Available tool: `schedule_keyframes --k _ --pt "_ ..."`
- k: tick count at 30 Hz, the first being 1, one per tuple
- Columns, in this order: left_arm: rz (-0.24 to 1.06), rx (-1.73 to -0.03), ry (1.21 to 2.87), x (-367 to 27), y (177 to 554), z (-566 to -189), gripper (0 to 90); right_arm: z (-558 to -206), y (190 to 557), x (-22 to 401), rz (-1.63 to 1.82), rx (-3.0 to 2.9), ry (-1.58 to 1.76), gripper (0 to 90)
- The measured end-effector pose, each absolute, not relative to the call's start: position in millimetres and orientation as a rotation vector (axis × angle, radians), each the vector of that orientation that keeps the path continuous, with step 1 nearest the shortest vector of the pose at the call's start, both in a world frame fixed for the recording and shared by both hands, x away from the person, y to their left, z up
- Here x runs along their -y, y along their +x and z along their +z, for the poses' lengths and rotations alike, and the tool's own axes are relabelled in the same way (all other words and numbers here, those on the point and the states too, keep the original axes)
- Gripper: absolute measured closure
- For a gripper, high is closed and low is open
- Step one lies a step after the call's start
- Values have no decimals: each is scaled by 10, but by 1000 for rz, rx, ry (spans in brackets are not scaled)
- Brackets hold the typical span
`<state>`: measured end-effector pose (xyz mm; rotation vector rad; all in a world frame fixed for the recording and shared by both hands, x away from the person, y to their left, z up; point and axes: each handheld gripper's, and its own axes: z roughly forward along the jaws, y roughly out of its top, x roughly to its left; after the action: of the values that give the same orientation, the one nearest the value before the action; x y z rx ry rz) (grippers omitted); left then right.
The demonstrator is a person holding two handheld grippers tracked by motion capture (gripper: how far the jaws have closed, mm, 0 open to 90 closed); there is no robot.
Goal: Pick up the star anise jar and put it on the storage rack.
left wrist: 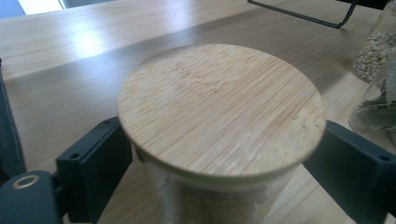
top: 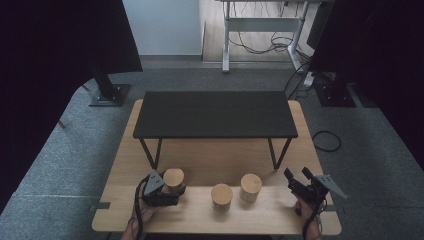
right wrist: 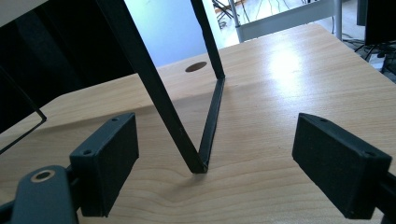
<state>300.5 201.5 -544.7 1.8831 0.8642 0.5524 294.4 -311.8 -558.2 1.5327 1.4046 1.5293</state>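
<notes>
Closest to the camera, your left gripper [top: 172,192] brackets the leftmost jar [top: 174,179], one of three bamboo-lidded jars in a row on the table [top: 210,160]. In the left gripper view, its black fingers [left wrist: 95,163] sit either side of the glass just below the round lid [left wrist: 219,109], moderately spread. Whether the pads already press the glass is hard to tell, so count it as not yet gripped.

To the right of that jar stand the middle jar [top: 221,196] and the third jar [top: 251,186]. Farther right, your right gripper [top: 299,178] rests on the table, fingers [right wrist: 109,161] apart and holding nothing, facing a leg of the black shelf [top: 215,114] that stands behind the jars.

You appear to be at the grasping step. Next comes a firm, even squeeze before lifting.
</notes>
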Motion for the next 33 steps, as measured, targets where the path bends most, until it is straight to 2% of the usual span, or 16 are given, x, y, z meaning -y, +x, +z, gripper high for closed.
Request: schedule_keyframes --k 5,23,33 --pt "551 -901 1881 -1995 3026 -5459 244 -5581 2944 3115 1526 -1407 1530 138" --pt "557 -896 1885 -1988 3017 -5456 251 -5579 2943 3109 1519 -1404 1529 135" --pt "582 -883 1859 -2062 2972 -5280 252 -5580 2945 3110 1521 -1406 1529 132"
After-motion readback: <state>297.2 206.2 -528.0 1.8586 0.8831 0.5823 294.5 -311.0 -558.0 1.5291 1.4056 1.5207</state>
